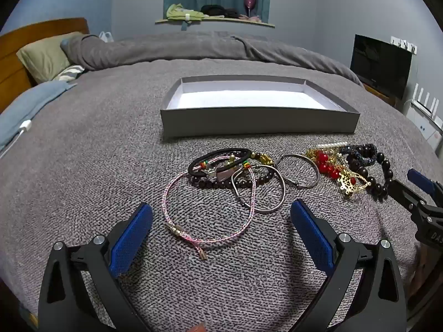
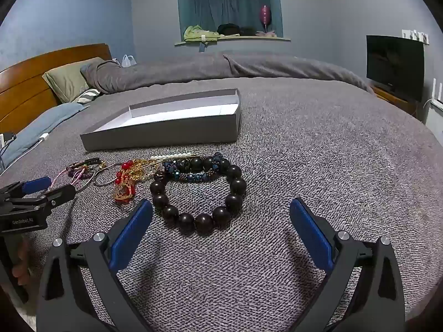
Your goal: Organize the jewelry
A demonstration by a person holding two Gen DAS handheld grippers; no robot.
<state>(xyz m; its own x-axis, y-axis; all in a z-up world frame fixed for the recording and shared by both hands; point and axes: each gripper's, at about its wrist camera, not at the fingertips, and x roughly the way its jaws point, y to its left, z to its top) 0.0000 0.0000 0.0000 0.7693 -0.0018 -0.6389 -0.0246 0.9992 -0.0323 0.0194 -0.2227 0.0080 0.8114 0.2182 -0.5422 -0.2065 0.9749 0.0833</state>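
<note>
Here, label by label:

Left gripper [image 1: 221,215]: jaws wide apart, holding nothing, hovering low over the bed [image 1: 83,179] just short of the pink cord.
Right gripper [image 2: 221,215]: jaws wide apart, empty, low over the bed, with the big bead bracelet between and just ahead of the blue pads [image 2: 130,235].
Box [image 1: 257,123]: shallow grey box with a white inside, open on top, lying on the bed beyond the jewelry; no jewelry shows inside it.
Pink cord bracelet [image 1: 210,207]: a braided loop with a metal clasp, flat on the bed, nearest the left gripper, its far side overlapping the other pieces.
Black hair tie [image 1: 218,157]: lies on top of the pile behind the pink cord, touching a small dark bead bracelet [image 1: 221,184].
Silver bangles [image 1: 299,171]: two thin rings, one overlapping the pink cord, the other just beside it to the right.
Red and gold piece [image 1: 332,166]: red beads on gold chain with a gold filigree charm, right of the bangles.
Large dark bead bracelet [image 2: 198,193]: round loop on the bed, its far edge touching a blue-beaded bracelet [image 2: 193,175].
Pearl clip [image 2: 169,156]: a short row of white beads, between the pile and the box.
Backdrop: pillow [image 1: 44,55], wooden headboard [image 2: 41,83], dark screen [image 2: 394,66].
</note>
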